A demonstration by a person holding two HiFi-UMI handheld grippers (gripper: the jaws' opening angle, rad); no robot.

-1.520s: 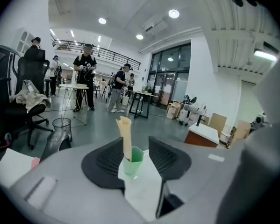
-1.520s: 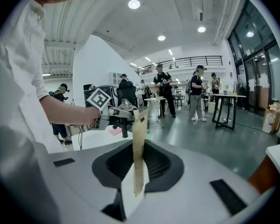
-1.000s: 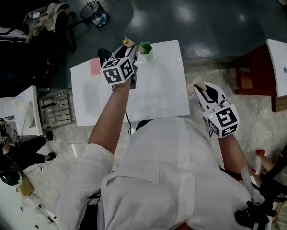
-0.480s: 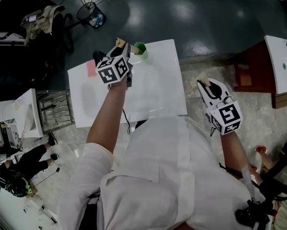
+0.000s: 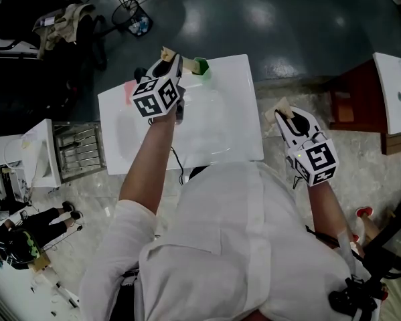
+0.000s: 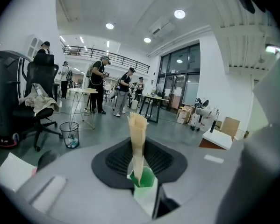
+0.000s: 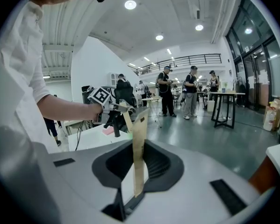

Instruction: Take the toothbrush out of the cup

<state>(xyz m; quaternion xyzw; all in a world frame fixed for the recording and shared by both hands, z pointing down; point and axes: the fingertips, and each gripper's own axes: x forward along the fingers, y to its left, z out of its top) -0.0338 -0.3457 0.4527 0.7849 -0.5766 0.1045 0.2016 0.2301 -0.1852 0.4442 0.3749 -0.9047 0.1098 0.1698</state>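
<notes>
A green cup (image 5: pixel 201 65) stands at the far edge of the white table (image 5: pixel 227 126). Just left of it my left gripper (image 5: pixel 171 55) hovers above the table top. In the left gripper view its tan pads (image 6: pixel 137 125) meet, and a green and pale stick, seemingly the toothbrush (image 6: pixel 142 177), is pinched low between them. My right gripper (image 5: pixel 278 114) hangs off the table's right edge, away from the cup. The right gripper view shows its jaws (image 7: pixel 139 120) together with nothing between them.
A pink pad (image 5: pixel 128 91) lies on the table's far left. Beyond the table are a wire wastebasket (image 5: pixel 132 17) and a chair with clothes (image 5: pixel 59 19). A red-brown cabinet (image 5: pixel 351 109) stands to the right, and another white unit (image 5: pixel 36 156) to the left. People stand far off.
My left gripper has lifted and drawn slightly left, away from the cup. The cup stays on the table. The right gripper has hardly shifted.
</notes>
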